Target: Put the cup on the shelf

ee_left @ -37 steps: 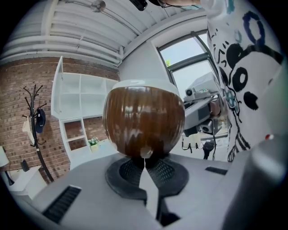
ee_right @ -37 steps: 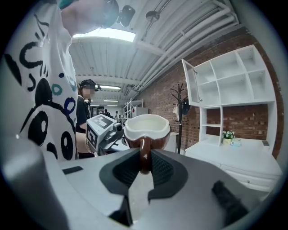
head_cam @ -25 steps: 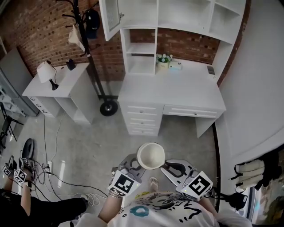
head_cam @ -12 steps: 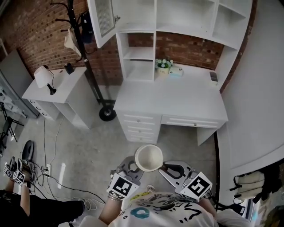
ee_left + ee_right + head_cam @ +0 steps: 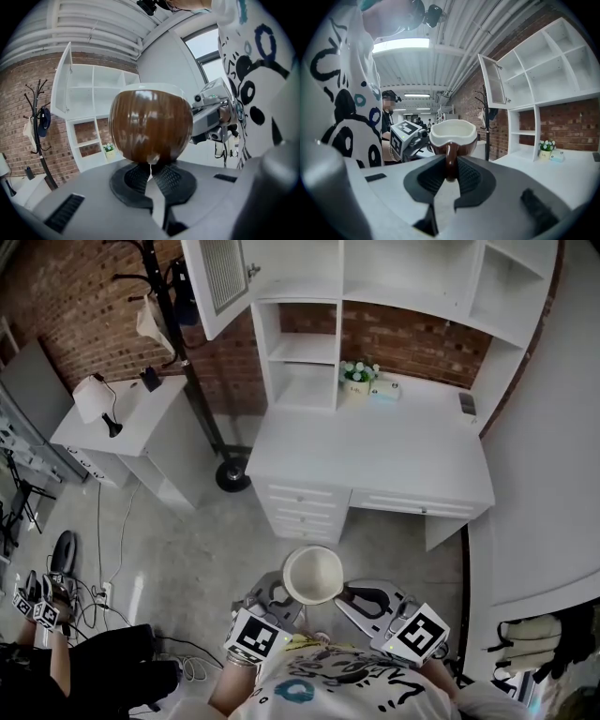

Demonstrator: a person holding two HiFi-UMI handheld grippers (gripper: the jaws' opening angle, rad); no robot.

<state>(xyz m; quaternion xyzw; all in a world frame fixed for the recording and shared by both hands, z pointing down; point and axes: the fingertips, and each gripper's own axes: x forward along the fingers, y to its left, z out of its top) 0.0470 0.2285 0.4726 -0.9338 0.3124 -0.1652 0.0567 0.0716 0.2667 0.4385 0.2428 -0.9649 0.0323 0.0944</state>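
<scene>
The cup [image 5: 314,575] is a round-bellied mug, glossy dark brown outside [image 5: 151,126] and cream-white inside, empty, with a brown handle [image 5: 450,161]. It is upright with its mouth up, held in the air over the floor, off the desk's [image 5: 375,451] front edge. The left gripper [image 5: 151,171] pinches its base and the right gripper [image 5: 450,173] clamps its handle. The shelf [image 5: 309,348] is a white unit of open compartments along the desk's rear edge, well apart from the cup.
</scene>
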